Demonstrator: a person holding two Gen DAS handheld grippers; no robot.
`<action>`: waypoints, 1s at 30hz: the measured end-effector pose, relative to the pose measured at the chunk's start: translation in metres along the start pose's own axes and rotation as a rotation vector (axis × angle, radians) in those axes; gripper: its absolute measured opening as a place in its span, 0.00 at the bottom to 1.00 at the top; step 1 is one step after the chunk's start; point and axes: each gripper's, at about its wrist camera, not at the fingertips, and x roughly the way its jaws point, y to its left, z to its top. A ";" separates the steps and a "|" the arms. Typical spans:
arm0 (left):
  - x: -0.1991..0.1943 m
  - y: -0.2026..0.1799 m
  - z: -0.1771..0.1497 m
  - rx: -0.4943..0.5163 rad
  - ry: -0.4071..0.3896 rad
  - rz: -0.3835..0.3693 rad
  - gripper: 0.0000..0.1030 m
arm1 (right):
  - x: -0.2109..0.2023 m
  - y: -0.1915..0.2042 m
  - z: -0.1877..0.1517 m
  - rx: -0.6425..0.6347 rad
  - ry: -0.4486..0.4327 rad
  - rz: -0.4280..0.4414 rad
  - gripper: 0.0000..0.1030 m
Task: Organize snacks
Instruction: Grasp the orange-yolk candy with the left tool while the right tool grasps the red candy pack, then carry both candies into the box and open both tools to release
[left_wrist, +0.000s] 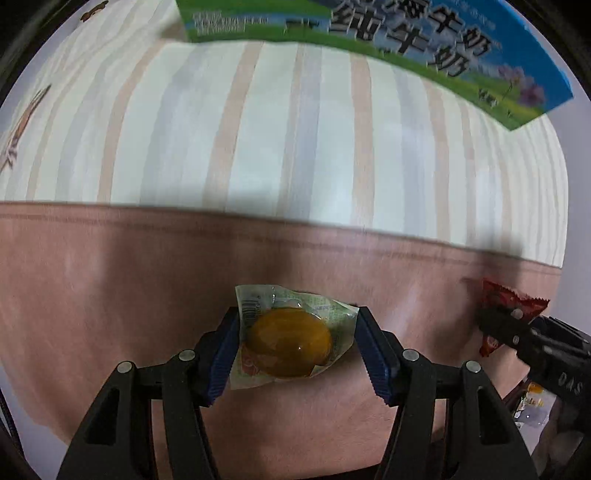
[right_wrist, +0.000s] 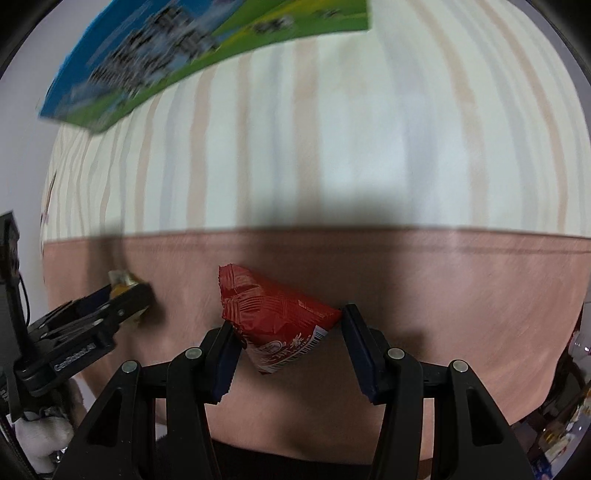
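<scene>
Two grippers, left gripper (left_wrist: 297, 341) clamping egg packet (left_wrist: 291, 338), right gripper (right_wrist: 286, 341) pinching red snack (right_wrist: 275, 312), blurred, perhaps milk carton (left_wrist: 388, 40) beyond

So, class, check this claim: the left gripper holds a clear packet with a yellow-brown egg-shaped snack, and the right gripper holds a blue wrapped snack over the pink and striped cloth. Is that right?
Not quite. The snack in the right gripper is a red packet, not blue, as the right wrist view shows. The rest holds: the left gripper holds the clear packet over the cloth.

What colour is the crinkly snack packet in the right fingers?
Red packet with a white end, clearest in the right wrist view.
</scene>
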 end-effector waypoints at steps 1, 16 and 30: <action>0.002 0.000 -0.001 0.003 0.001 0.003 0.58 | 0.003 0.004 -0.002 -0.008 0.003 0.000 0.54; 0.036 -0.018 0.006 0.032 0.013 0.023 0.67 | 0.031 0.013 -0.012 -0.008 0.010 -0.042 0.65; 0.029 -0.031 -0.008 0.027 -0.016 0.053 0.58 | 0.048 0.020 -0.024 -0.050 -0.052 -0.100 0.51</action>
